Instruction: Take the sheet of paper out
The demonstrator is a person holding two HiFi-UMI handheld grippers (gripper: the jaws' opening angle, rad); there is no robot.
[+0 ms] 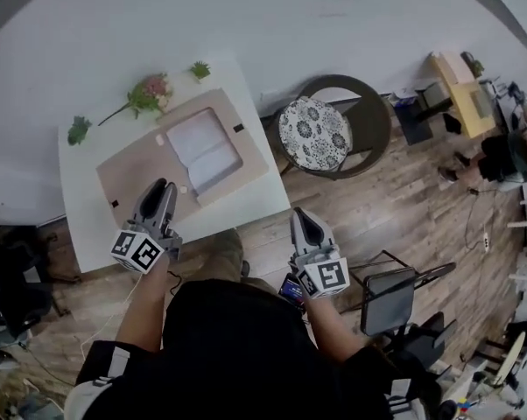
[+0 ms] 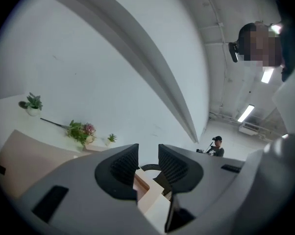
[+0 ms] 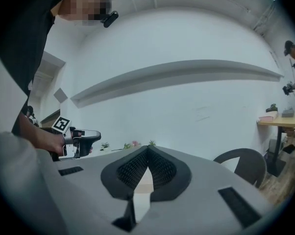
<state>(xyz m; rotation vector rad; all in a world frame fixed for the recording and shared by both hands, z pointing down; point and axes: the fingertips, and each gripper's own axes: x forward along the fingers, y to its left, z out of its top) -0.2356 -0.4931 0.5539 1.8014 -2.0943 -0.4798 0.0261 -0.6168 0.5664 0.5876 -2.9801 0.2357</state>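
- Evidently nothing is out yet: the paper [image 1: 204, 150] lies in the tan folder [image 1: 130, 166] on the table [image 1: 250, 198].
- Left gripper [image 1: 165, 187], jaws slightly apart and empty; paper at its one o'clock.
- Right gripper [image 1: 301, 216], jaws pressed together, empty, off the table.

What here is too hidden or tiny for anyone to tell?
- Head view: whether the sheet of paper lies on or tucked inside the tan board; too small.
- Left gripper view: the sheet, hidden behind the left gripper's own body.
- Right gripper view: the table, mostly blocked by the right gripper's body.
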